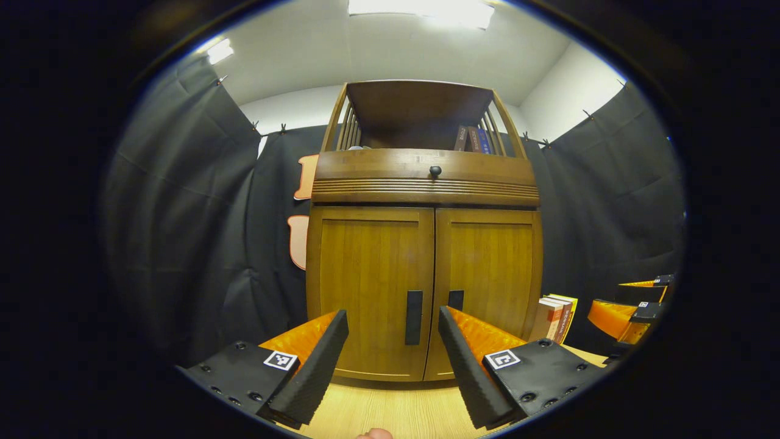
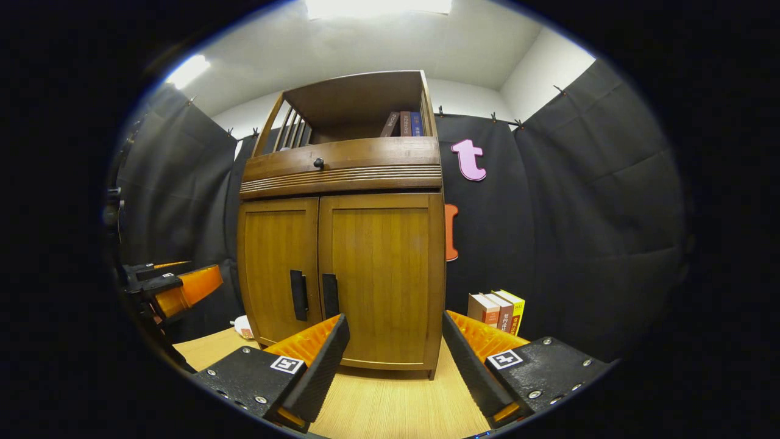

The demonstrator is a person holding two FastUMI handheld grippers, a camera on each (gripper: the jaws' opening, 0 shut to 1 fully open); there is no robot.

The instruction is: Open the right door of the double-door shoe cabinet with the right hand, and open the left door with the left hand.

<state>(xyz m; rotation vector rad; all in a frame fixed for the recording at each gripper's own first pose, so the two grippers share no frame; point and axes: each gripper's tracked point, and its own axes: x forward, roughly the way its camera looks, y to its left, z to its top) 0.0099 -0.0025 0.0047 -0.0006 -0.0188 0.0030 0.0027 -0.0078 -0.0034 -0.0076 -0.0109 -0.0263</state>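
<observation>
1 shoe cabinet (image 1: 426, 256): 2 doors, 2 door handles, 1 drawer knob (image 1: 435, 171). 3 books (image 2: 496, 311) on bench (image 2: 390, 402), beside right hand-held gripper (image 2: 395, 360). Approx. 3 shelf books (image 2: 403, 124) above.

Left gripper (image 1: 393, 341) hung open before the shoe cabinet (image 1: 425, 244), fingers apart. Both doors were closed. Books (image 1: 556, 318) stood at the table's (image 1: 396, 411) right edge.
</observation>
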